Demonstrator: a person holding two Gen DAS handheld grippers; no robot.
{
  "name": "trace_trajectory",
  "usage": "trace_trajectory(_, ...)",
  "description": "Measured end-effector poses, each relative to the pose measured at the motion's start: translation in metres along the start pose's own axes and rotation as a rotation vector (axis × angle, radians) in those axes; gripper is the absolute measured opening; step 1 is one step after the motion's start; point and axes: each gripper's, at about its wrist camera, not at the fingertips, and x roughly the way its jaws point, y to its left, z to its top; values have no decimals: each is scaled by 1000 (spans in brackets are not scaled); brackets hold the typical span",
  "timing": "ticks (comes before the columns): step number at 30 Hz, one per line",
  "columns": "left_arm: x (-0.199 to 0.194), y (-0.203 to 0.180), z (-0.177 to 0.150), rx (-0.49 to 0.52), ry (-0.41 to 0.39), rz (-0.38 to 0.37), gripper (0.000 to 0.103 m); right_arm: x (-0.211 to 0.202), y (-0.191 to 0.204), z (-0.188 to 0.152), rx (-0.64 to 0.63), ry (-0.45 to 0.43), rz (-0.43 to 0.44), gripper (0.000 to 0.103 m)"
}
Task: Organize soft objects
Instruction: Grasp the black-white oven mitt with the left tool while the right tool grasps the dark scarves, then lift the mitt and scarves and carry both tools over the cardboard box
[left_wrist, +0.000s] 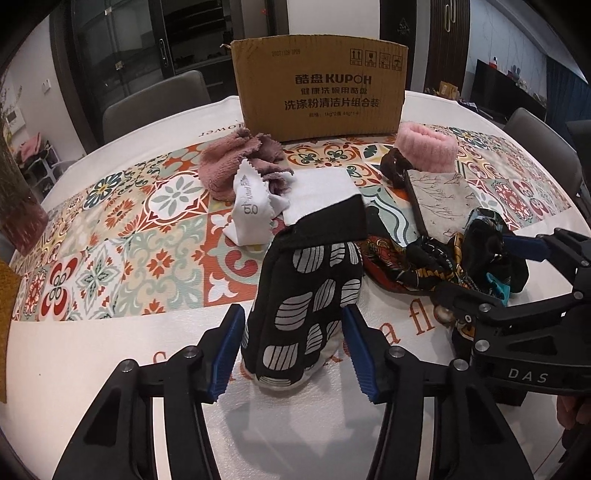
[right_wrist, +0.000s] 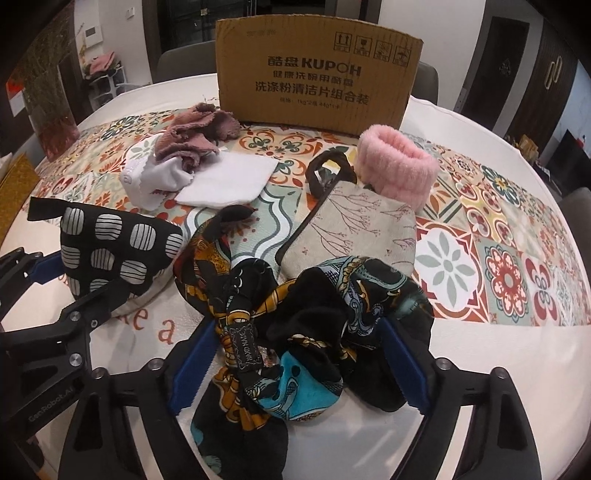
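A black pouch with white ovals (left_wrist: 306, 295) lies at the near edge of the table (left_wrist: 110, 350). My left gripper (left_wrist: 293, 350) straddles it, both blue pads touching its sides. From the right wrist view that pouch (right_wrist: 110, 251) sits at the left with the left gripper (right_wrist: 74, 280) around it. A crumpled black, gold and blue scarf (right_wrist: 295, 332) lies between the pads of my right gripper (right_wrist: 299, 369), which stands open around it. The open-topped cardboard box (right_wrist: 317, 81) stands at the far side.
On the patterned runner (right_wrist: 480, 258) lie a mauve towel (right_wrist: 192, 136), white cloths (right_wrist: 229, 181), a pink fluffy band (right_wrist: 397, 166), a beige pouch (right_wrist: 354, 229) and a dark scrunchie (right_wrist: 325, 166). Grey chairs (left_wrist: 147, 107) ring the table.
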Motion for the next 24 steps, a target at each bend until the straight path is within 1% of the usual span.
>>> trace_trajectory(1,1,-1,0,2,0,-2,51,1,0,0,2,5,4,81)
trace_trajectory(2,1,-1,0,2,-1,-5,49,2,-1,-1,4,8,12,76)
trace_trajectory(3,2,-2,1,4,-2,-7,44,3,-2,0,8,10,23,72)
trace_trajectory(4,2,-3,1,6,-1,-10,41,3,-3,0,17,13,44,66)
trace_trajectory(5,3,-4,1,6,2,-14,40,4,-4,0,26,16,57,61)
trace_trajectory(6,3,-4,2,4,4,-18,39,4,-5,0,35,20,69,59)
trace_trajectory(8,4,-6,2,-4,10,-24,35,5,-8,1,52,27,102,49)
trace_trajectory(9,4,-6,3,-8,13,-27,32,5,-8,1,55,31,114,46)
trace_trajectory(11,4,-6,3,-23,19,-34,29,5,-8,1,55,34,129,36)
trace_trajectory(13,4,-6,3,-47,24,-44,25,5,-8,1,61,41,144,31)
trace_trajectory(17,2,-5,3,-102,40,-63,22,3,-12,2,91,51,187,25)
trace_trajectory(21,-3,-5,3,-151,47,-85,21,-3,-14,4,104,37,209,22)
trace_trajectory(24,-13,-8,4,-160,36,-80,21,-9,-16,5,109,23,218,22)
